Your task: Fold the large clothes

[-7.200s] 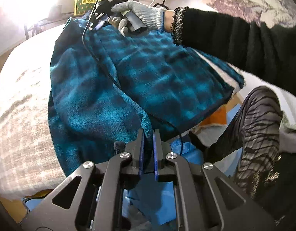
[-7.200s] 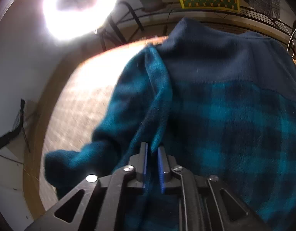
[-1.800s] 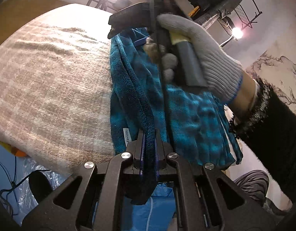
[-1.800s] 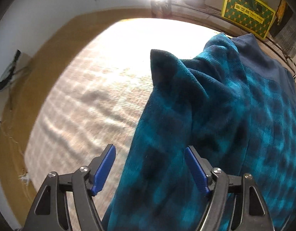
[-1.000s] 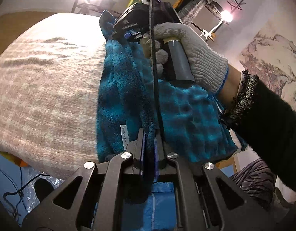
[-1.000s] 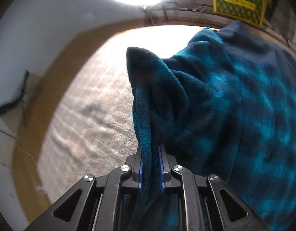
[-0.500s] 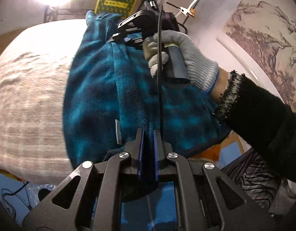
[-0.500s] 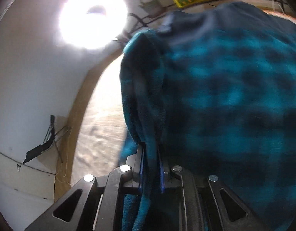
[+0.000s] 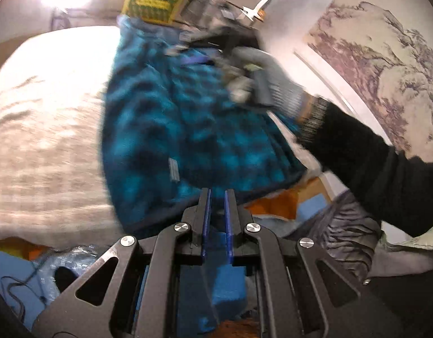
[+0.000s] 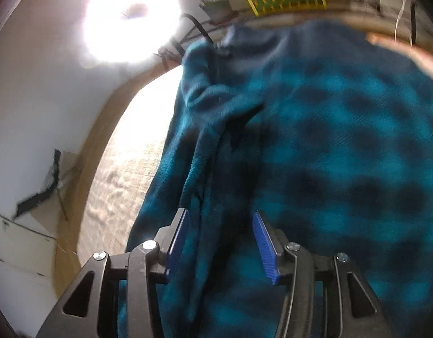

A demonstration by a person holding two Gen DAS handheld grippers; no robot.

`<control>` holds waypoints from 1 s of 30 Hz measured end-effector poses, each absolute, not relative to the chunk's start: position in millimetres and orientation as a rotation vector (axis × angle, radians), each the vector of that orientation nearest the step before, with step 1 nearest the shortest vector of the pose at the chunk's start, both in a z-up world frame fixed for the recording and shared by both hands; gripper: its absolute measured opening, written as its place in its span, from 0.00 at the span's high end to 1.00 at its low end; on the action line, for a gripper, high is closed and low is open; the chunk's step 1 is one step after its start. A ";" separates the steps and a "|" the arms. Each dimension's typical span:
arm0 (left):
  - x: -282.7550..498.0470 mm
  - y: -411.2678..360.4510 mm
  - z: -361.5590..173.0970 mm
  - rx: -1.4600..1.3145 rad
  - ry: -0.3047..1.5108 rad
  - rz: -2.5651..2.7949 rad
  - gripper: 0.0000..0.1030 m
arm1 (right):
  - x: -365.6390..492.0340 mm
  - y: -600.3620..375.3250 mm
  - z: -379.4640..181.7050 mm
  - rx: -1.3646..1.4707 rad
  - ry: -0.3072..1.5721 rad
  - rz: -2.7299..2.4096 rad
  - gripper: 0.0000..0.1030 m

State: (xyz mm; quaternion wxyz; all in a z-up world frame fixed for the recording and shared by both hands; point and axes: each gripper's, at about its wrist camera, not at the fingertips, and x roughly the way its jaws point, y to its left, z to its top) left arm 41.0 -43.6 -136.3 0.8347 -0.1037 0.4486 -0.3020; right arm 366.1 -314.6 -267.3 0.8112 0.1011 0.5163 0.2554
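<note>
A teal and dark blue plaid fleece garment (image 9: 188, 129) lies folded lengthwise on the beige quilted bed (image 9: 42, 129). My left gripper (image 9: 216, 197) sits just off the garment's near hem, its jaws a narrow gap apart with nothing between them. In the right wrist view the garment (image 10: 329, 146) fills the frame. My right gripper (image 10: 220, 219) is open just above a ridge of cloth and holds nothing. The gloved right hand (image 9: 261, 79) shows blurred over the garment's far right part.
The bed edge runs below the hem, with blue plastic and orange items (image 9: 275, 205) on the floor. A yellow-green box (image 9: 153, 0) and a rack stand behind the bed. A bright lamp (image 10: 129, 19) glares at the back. The person's leg (image 9: 348, 242) is at right.
Both grippers have let go of the garment: the right one has opened wide, the left one has parted slightly and drawn back from the hem. The folded-over layer now lies flat.
</note>
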 end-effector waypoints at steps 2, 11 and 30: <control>49.9 -32.9 -137.6 -0.222 0.930 -0.585 0.94 | 356.2 -326.1 -243.0 0.147 1.038 0.522 0.51; 93.5 -43.9 -198.4 -0.273 1.006 -0.457 0.94 | 375.5 -286.3 -208.7 -0.004 0.904 0.576 0.56; 88.9 -43.9 -220.2 -0.274 1.020 -0.456 0.94 | 456.3 -222.6 -258.3 -0.057 0.946 0.615 0.73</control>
